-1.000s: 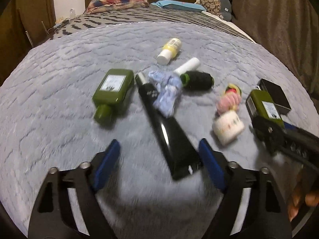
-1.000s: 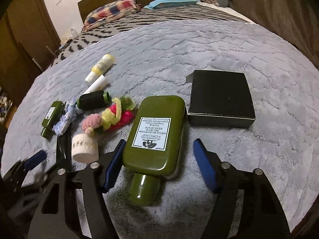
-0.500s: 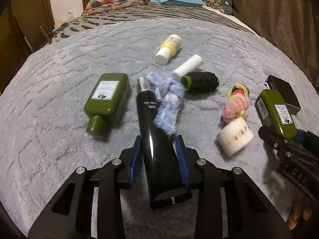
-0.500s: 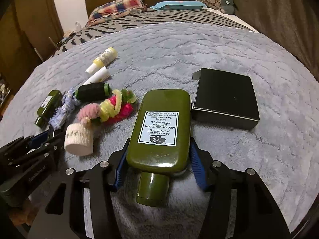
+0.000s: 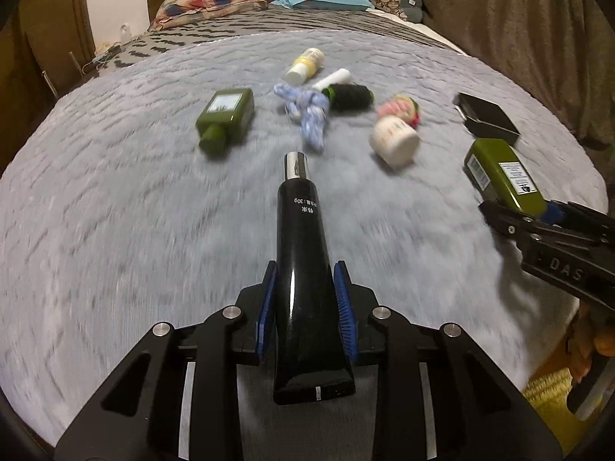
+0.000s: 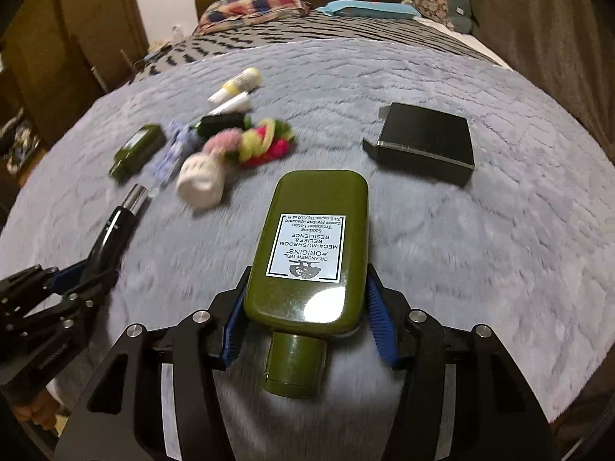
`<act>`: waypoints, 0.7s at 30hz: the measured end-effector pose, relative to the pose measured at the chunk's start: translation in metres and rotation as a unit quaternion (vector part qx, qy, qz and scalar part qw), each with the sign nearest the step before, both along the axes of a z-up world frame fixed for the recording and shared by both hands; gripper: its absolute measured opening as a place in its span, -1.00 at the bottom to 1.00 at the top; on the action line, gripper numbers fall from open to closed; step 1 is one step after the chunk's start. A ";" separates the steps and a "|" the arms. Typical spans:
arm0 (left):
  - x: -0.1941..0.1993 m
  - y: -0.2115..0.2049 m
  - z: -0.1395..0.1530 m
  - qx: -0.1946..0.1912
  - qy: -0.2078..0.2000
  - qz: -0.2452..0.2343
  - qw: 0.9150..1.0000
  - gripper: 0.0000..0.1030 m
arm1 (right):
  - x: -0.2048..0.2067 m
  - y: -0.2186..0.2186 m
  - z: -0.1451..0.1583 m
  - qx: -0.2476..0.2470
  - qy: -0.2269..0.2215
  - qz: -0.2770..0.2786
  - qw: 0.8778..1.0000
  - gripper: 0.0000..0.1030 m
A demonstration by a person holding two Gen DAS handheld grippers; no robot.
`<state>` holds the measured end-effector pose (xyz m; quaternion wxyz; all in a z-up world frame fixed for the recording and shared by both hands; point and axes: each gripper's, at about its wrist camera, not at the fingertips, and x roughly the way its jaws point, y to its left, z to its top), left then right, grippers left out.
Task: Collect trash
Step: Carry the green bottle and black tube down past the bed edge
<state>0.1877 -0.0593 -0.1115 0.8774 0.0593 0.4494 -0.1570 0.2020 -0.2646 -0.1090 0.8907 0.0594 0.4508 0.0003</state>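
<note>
Our left tool point(image 5: 305, 307) clamps its blue pads on the black tube point(image 5: 303, 269), whose silver cap points away from us over the grey blanket point(image 5: 115, 211) on the bed. Our right tool point(image 6: 305, 315) grips the large green bottle point(image 6: 311, 249) by its sides, cap toward us, label up. Beyond them on the blanket lie a small green bottle point(image 5: 226, 117), a blue rag point(image 5: 309, 115), a black spool point(image 5: 351, 96), a yellow bottle point(image 5: 305, 65), a white jar point(image 5: 396, 140) and a black box point(image 6: 424, 142), well apart from our grips.
</note>
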 end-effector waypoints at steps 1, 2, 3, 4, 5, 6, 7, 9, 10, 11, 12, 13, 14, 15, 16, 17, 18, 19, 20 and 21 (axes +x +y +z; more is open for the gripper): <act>-0.006 0.002 0.000 -0.002 0.000 0.000 1.000 -0.48 | -0.005 0.000 0.000 0.001 0.000 0.002 1.000 0.07; -0.012 0.004 0.000 -0.004 -0.001 0.000 1.000 -0.48 | -0.013 0.001 0.001 0.005 -0.001 0.004 1.000 0.07; -0.022 0.007 0.000 -0.006 -0.002 -0.001 1.000 -0.48 | -0.017 0.000 0.001 0.009 -0.001 0.004 1.000 0.07; -0.028 0.008 0.001 -0.007 -0.003 -0.003 1.000 -0.48 | -0.024 0.000 0.002 0.015 -0.001 0.005 1.000 0.07; -0.038 0.009 0.001 -0.006 -0.006 -0.004 1.000 -0.48 | -0.029 0.000 0.002 0.021 -0.002 0.006 1.000 0.07; -0.046 0.011 0.002 -0.005 -0.008 -0.006 1.000 -0.48 | -0.039 -0.001 0.004 0.028 -0.004 0.008 1.000 0.07; -0.052 0.012 0.003 -0.007 -0.010 -0.006 1.000 -0.48 | -0.044 -0.001 0.004 0.031 -0.005 0.009 0.999 0.07; -0.069 0.015 0.005 -0.014 -0.013 -0.009 1.000 -0.49 | -0.058 -0.001 0.007 0.040 -0.009 0.012 0.999 0.07; -0.075 0.017 0.005 -0.016 -0.014 -0.011 1.000 -0.49 | -0.066 -0.001 0.008 0.046 -0.013 0.015 0.999 0.07; -0.081 0.018 0.006 -0.018 -0.016 -0.013 1.000 -0.49 | -0.075 -0.001 0.009 0.050 -0.017 0.016 0.998 0.07; -0.092 0.018 0.006 -0.020 -0.019 -0.017 0.999 -0.49 | -0.082 0.000 0.011 0.054 -0.021 0.017 0.998 0.07; -0.098 0.018 0.007 -0.020 -0.022 -0.018 0.999 -0.49 | -0.089 0.001 0.012 0.055 -0.026 0.019 0.998 0.07; -0.106 0.018 0.007 -0.021 -0.025 -0.019 0.999 -0.49 | -0.098 0.002 0.014 0.053 -0.032 0.020 0.998 0.07; -0.113 0.019 0.007 -0.024 -0.026 -0.020 0.999 -0.49 | -0.105 0.004 0.016 0.051 -0.037 0.022 0.998 0.07; -0.118 0.019 0.007 -0.026 -0.027 -0.021 0.999 -0.49 | -0.112 0.006 0.018 0.051 -0.040 0.025 0.998 0.07; -0.126 0.019 0.007 -0.031 -0.027 -0.021 0.999 -0.49 | -0.117 0.008 0.019 0.052 -0.042 0.028 0.997 0.07; -0.134 0.020 0.007 -0.035 -0.029 -0.022 0.999 -0.49 | -0.126 0.010 0.020 0.053 -0.045 0.031 0.997 0.07; -0.139 0.021 0.007 -0.037 -0.031 -0.023 0.999 -0.49 | -0.133 0.011 0.020 0.054 -0.047 0.032 0.997 0.07; -0.145 0.021 0.007 -0.038 -0.033 -0.023 0.998 -0.49 | -0.140 0.013 0.021 0.055 -0.048 0.034 0.997 0.07; -0.155 0.022 0.007 -0.040 -0.036 -0.024 0.998 -0.49 | -0.147 0.015 0.020 0.056 -0.049 0.035 0.997 0.07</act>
